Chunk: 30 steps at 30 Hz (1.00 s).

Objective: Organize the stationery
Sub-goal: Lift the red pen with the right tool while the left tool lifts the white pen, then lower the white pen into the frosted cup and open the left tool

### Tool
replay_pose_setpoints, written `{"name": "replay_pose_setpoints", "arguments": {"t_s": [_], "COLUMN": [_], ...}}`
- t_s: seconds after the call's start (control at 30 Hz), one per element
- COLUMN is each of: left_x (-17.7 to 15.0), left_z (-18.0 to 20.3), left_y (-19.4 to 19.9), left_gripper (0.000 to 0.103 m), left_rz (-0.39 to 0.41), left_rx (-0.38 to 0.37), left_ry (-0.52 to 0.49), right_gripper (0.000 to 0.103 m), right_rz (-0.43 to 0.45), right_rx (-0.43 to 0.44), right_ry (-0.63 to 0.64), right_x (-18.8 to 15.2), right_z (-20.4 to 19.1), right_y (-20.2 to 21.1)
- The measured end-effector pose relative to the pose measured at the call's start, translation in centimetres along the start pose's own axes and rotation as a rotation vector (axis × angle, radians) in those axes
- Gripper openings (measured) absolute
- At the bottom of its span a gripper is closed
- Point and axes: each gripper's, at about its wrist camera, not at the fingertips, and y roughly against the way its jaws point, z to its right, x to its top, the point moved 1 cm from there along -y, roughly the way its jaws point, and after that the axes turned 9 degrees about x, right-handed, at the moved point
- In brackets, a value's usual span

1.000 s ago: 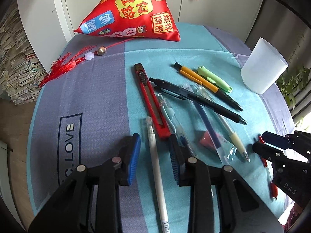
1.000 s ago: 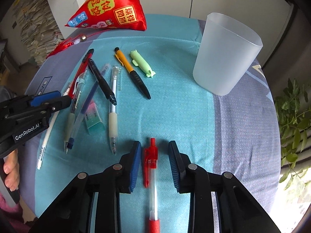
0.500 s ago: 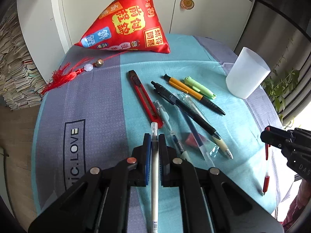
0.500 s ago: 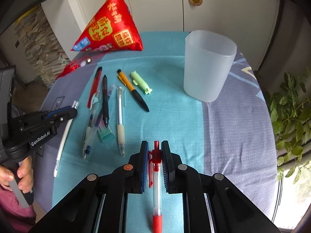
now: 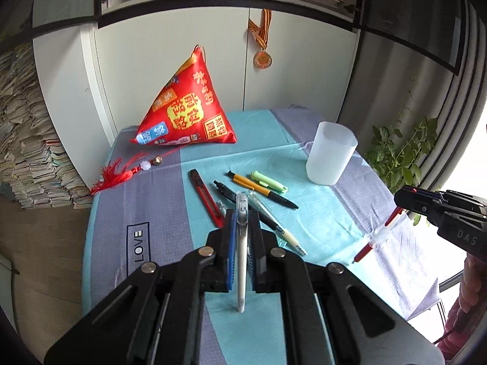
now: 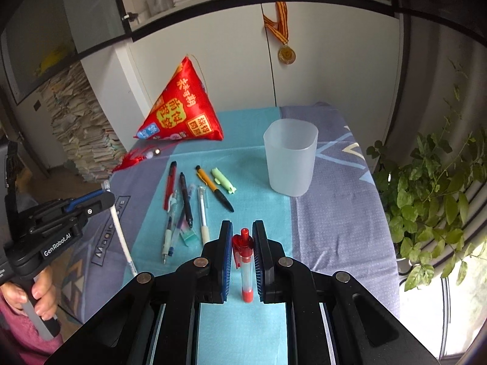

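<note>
Blue rubber pads of the left hand-held gripper [image 5: 242, 228] were clenched on a slim white pen with a clear cap [image 5: 241, 252], holding it clear above the counter [image 5: 170, 213] draped in teal and lilac cloth. The right hand-held gripper [image 6: 242, 240] likewise gripped a red-capped pen with a clear barrel [image 6: 245, 269], raised off the cloth. The remaining pens [image 6: 185, 199] lay loose near the frosted plastic cup [image 6: 290, 158].
</note>
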Motion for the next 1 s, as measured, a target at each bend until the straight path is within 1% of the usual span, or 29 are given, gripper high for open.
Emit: {"name": "replay_pose_setpoints", "arguments": {"t_s": [0.23,0.33,0.43,0.7,0.83,1.0], "left_x": [2.4,3.9,5.5,10.4,13.0,15.6], "left_z": [1.4,2.2,3.2,6.9,9.7,13.0], "left_y": [2.7,3.4,3.6,3.1,1.7,-0.8], "left_gripper": [0.006,0.006,0.006,0.006,0.006,0.006], "left_rz": [0.096,0.126,0.140,0.157,0.174,0.175], "left_rx": [0.004,-0.008,-0.029,-0.094,-0.106,-0.130], "left_ry": [-0.040,-0.049,-0.064,-0.104,-0.138,-0.170], "right_gripper": [0.014,0.014,0.014,0.014,0.014,0.014], "right_rz": [0.111,0.152,0.180,0.183,0.181,0.172], "right_rx": [-0.027,-0.046,-0.050,-0.066,-0.070,-0.076], "right_ry": [-0.016,-0.015,-0.022,-0.068,-0.097,-0.120], "right_x": [2.0,2.9,2.9,1.6,1.2,1.2], "right_z": [0.8,1.1,1.6,3.8,5.1,6.2], "right_y": [3.0,4.1,5.1,5.8,5.8,5.4]}}
